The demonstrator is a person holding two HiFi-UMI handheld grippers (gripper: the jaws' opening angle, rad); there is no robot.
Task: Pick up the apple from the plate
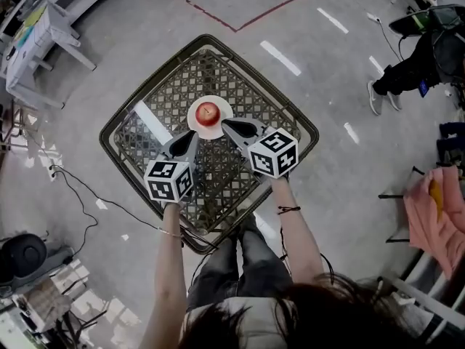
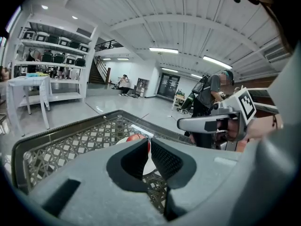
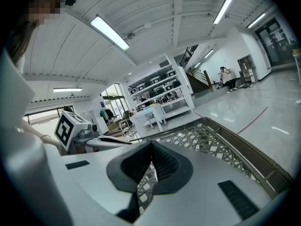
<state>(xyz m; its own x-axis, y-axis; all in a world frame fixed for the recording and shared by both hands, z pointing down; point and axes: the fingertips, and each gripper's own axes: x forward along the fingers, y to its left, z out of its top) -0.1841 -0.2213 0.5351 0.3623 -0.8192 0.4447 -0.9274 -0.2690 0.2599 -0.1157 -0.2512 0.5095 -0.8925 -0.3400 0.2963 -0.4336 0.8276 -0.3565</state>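
— What are we looking at on the plate [image 1: 195, 124]?
— We are seeing one apple [image 1: 208, 112], round and red with a paler spot on top. It is sitting in the middle of the single white plate, on the one lattice table [image 1: 145, 133].
— And how many grippers are we holding?
— Two. We are holding the left gripper [image 1: 195, 134] and the right gripper [image 1: 224, 124] at the plate's near rim, each with its jaws pressed together on nothing.
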